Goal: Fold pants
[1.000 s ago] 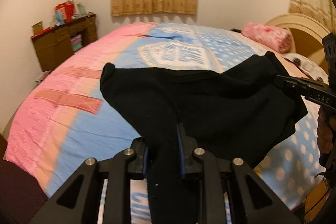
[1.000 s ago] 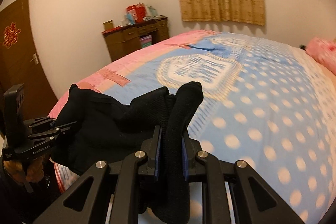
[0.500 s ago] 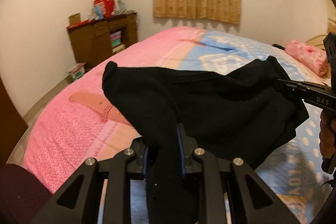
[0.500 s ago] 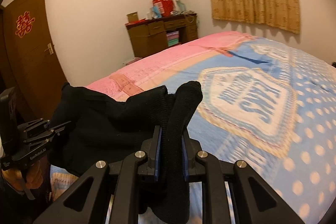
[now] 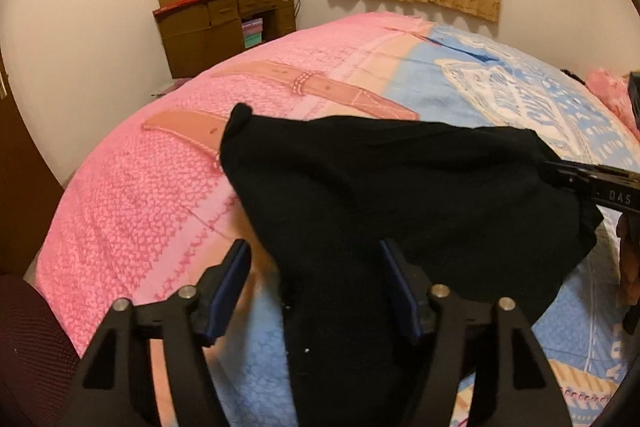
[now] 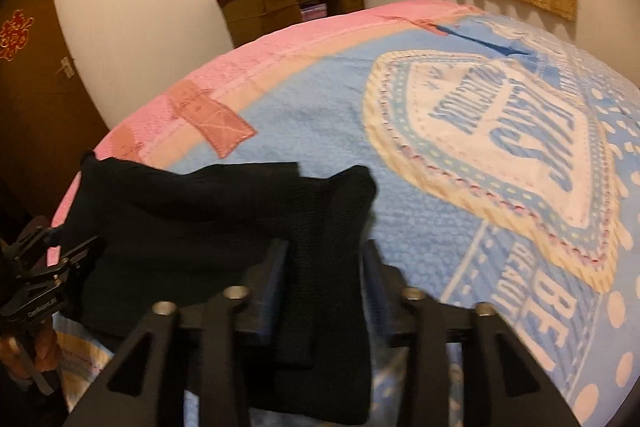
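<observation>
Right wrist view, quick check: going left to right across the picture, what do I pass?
Brown door → left gripper at the pants' far end → black pants → right gripper, jaws opening with the pants between them → blue and white emblem on the bedspread.

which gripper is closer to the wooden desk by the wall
Left. The left gripper sits over the pink edge of the bedspread, the side facing the wooden desk. The right gripper is further in, over the blue part, with the black pants between them.
</observation>
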`<state>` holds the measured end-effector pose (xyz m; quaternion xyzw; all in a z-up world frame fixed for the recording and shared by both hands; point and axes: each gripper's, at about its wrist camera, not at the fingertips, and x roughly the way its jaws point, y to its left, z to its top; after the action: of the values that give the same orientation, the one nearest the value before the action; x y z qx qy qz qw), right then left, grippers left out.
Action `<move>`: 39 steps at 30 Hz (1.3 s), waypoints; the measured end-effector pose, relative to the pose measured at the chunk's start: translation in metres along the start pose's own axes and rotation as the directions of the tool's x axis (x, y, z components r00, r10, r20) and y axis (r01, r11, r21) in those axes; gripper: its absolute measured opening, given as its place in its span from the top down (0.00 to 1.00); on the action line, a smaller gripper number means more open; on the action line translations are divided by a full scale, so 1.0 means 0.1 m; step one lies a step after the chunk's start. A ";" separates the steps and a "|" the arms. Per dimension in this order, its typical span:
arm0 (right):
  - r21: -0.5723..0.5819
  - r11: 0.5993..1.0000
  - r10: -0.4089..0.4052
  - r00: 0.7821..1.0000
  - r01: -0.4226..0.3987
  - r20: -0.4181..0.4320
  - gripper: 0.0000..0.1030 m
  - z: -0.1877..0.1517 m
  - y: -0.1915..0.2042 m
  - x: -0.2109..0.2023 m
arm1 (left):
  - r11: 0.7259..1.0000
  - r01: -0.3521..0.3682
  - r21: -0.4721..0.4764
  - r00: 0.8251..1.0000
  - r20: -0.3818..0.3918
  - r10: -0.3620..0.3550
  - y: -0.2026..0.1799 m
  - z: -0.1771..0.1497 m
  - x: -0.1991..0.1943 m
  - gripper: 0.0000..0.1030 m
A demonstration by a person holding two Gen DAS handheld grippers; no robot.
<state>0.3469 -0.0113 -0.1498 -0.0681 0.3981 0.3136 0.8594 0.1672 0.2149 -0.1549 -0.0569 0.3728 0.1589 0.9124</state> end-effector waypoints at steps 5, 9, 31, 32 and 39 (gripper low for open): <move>0.049 0.998 -0.031 0.999 0.030 0.014 0.42 -0.03 -0.13 -0.13 | 0.999 -0.005 -0.039 1.000 -0.017 0.004 0.11 -0.02 0.00 0.18; 0.087 0.994 -0.068 0.997 0.065 0.033 0.42 -0.13 -0.23 -0.33 | 0.998 0.002 -0.056 1.000 -0.029 -0.004 0.16 -0.05 -0.07 0.17; 0.145 0.987 -0.099 0.971 0.068 0.219 0.37 -1.12 0.42 -2.05 | 0.991 0.137 -0.004 0.985 0.103 -0.136 -0.13 -0.42 -1.49 0.15; 0.138 0.988 -0.095 0.968 0.065 0.231 0.37 -1.12 0.46 -2.10 | 0.990 0.142 -0.005 0.984 0.112 -0.141 -0.14 -0.41 -1.54 0.15; 0.118 0.991 -0.096 0.957 0.066 0.275 0.37 -1.14 0.65 -2.31 | 0.987 0.160 -0.010 0.976 0.152 -0.157 -0.16 -0.39 -1.73 0.15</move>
<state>0.1228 -0.1141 -0.0502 0.0068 0.2858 0.2628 0.9215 0.0306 0.1485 -0.0627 -0.0843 0.2952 0.0934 0.9471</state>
